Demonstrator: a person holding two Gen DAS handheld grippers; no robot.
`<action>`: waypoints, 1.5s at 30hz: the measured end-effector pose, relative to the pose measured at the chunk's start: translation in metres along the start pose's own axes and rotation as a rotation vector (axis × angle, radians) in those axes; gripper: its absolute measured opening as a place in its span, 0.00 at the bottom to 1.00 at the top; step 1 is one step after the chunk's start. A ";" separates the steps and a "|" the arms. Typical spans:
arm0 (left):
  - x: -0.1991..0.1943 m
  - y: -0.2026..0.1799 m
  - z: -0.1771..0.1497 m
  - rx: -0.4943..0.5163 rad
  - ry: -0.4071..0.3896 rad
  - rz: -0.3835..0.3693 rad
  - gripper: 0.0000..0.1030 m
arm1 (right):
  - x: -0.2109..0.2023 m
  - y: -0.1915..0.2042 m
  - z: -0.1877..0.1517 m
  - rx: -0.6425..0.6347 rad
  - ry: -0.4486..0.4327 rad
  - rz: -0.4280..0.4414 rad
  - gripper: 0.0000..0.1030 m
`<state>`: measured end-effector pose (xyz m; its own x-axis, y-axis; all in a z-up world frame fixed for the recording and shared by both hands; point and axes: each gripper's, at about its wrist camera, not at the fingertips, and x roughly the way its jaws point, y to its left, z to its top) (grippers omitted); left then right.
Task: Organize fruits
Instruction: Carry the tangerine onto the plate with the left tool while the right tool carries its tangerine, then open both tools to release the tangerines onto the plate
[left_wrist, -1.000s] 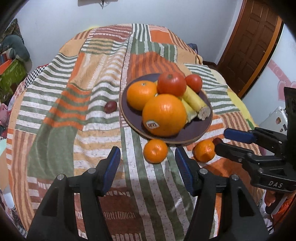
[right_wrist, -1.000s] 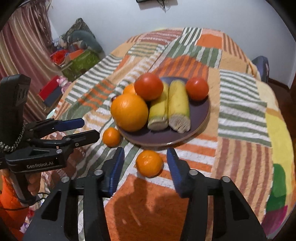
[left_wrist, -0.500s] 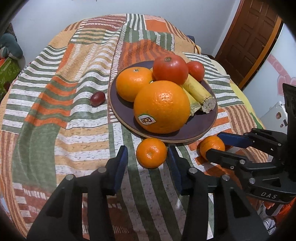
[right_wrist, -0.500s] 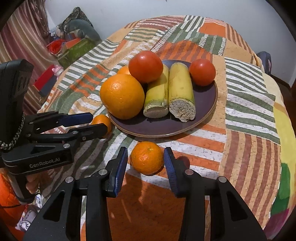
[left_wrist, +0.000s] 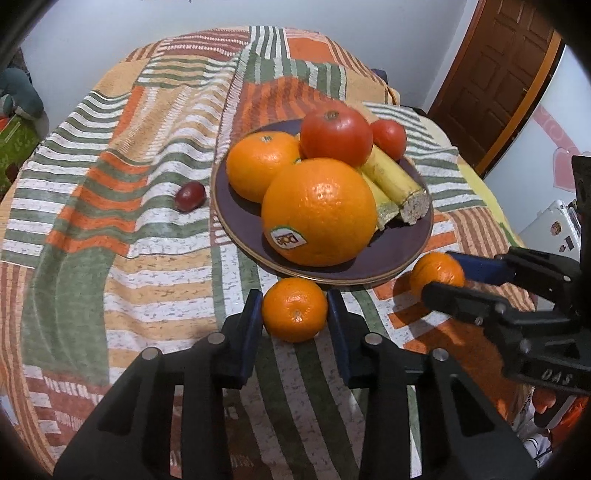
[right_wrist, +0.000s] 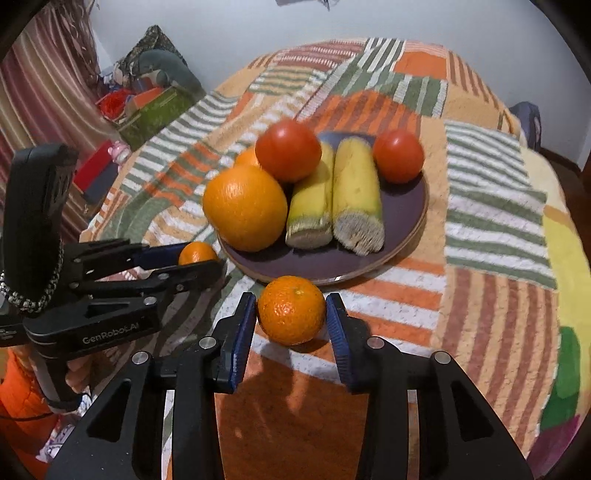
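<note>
A dark purple plate (left_wrist: 402, 254) holds a large stickered orange (left_wrist: 318, 212), a second orange (left_wrist: 260, 164), two tomatoes (left_wrist: 336, 133) and two cut banana pieces (left_wrist: 397, 184). My left gripper (left_wrist: 294, 312) is shut on a small mandarin (left_wrist: 294, 309) lying on the cloth just in front of the plate. My right gripper (right_wrist: 291, 314) is shut on another small mandarin (right_wrist: 291, 309), also at the plate's near edge (right_wrist: 332, 275). A dark red grape (left_wrist: 190, 196) lies on the cloth left of the plate.
A striped patchwork cloth (left_wrist: 110, 240) covers the round table. Each gripper shows in the other's view, the right one (left_wrist: 441, 273) by the plate's right side, the left one (right_wrist: 195, 258) by its left. A brown door (left_wrist: 495, 81) and clutter (right_wrist: 147, 107) stand beyond the table.
Both grippers moved forward around their mandarins and their jaws closed from wide open onto the fruit. The plate and its fruit have not moved.
</note>
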<state>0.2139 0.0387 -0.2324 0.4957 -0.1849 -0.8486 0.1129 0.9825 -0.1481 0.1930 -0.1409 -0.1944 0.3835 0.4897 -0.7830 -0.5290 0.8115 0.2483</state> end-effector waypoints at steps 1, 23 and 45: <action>-0.005 0.000 0.001 -0.001 -0.010 -0.001 0.34 | -0.003 0.001 0.001 -0.006 -0.012 -0.011 0.35; -0.035 -0.045 0.065 0.081 -0.161 -0.065 0.34 | -0.033 -0.030 0.041 0.015 -0.170 -0.133 0.35; 0.015 -0.078 0.080 0.153 -0.134 -0.020 0.34 | 0.016 -0.071 0.052 0.094 -0.106 -0.052 0.35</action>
<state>0.2812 -0.0428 -0.1929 0.6007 -0.2159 -0.7698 0.2481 0.9657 -0.0772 0.2759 -0.1744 -0.1948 0.4890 0.4733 -0.7327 -0.4353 0.8603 0.2652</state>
